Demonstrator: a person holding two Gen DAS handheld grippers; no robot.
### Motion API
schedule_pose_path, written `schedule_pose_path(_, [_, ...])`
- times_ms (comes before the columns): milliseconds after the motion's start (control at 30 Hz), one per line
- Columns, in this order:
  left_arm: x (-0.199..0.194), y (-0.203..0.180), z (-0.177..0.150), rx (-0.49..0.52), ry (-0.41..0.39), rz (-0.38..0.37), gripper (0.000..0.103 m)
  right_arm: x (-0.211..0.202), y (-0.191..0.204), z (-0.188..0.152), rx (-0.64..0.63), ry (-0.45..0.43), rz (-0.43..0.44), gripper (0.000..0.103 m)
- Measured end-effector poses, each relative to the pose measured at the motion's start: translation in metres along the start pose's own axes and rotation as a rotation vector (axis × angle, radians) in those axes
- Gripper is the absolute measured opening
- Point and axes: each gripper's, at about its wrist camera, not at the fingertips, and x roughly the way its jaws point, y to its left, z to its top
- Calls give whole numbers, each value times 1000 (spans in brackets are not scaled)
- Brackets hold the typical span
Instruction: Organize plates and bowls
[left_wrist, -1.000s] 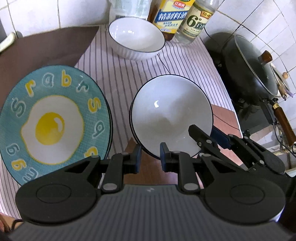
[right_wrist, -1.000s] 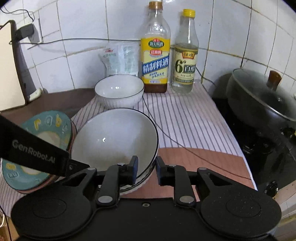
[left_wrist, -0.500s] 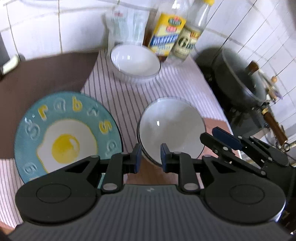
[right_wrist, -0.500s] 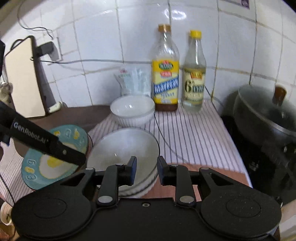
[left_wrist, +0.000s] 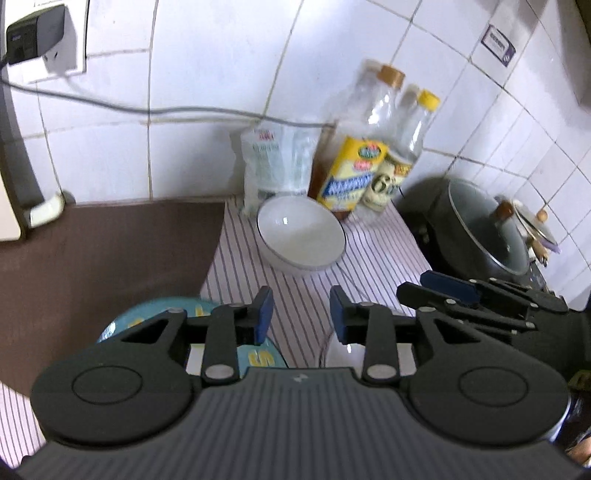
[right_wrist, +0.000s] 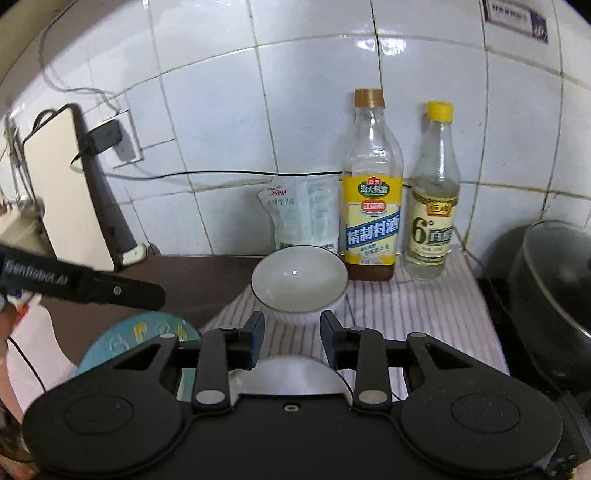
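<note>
Both views are evenly and fairly brightly lit, the white wall tiles (right_wrist: 314, 110) verging on washed out, and a small glint sits inside the white bowl (right_wrist: 299, 278). The left wrist view is smeared by motion, so the two bottles (left_wrist: 373, 155) and the plastic bag (left_wrist: 273, 162) show doubled, soft outlines, while in the right wrist view the bottle labels (right_wrist: 373, 225) read sharp. Fisheye distortion bows the tile lines strongly toward the edges, the corners fall to black, and the dark pot (right_wrist: 554, 288) at the right loses detail in shadow.
</note>
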Motion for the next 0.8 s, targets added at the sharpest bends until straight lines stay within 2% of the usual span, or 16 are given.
schedule_pose_path(67, [5, 4, 6, 5, -13, -4, 37, 14, -8, 9, 57, 28, 34, 40])
schedule_pose_path(200, [26, 11, 18, -7, -22, -3, 41, 42, -24, 19, 130, 68, 48, 42])
schedule_pose_path(333, [57, 13, 27, 5, -20, 32, 44, 74, -41, 25, 173, 127, 24, 42])
schedule_pose_path(633, [122, 19, 38, -13, 30, 56, 45, 123, -62, 29, 257, 216, -39, 42])
schedule_pose_path(800, [150, 28, 39, -27, 89, 72, 45, 140, -65, 30, 276, 240, -61, 42])
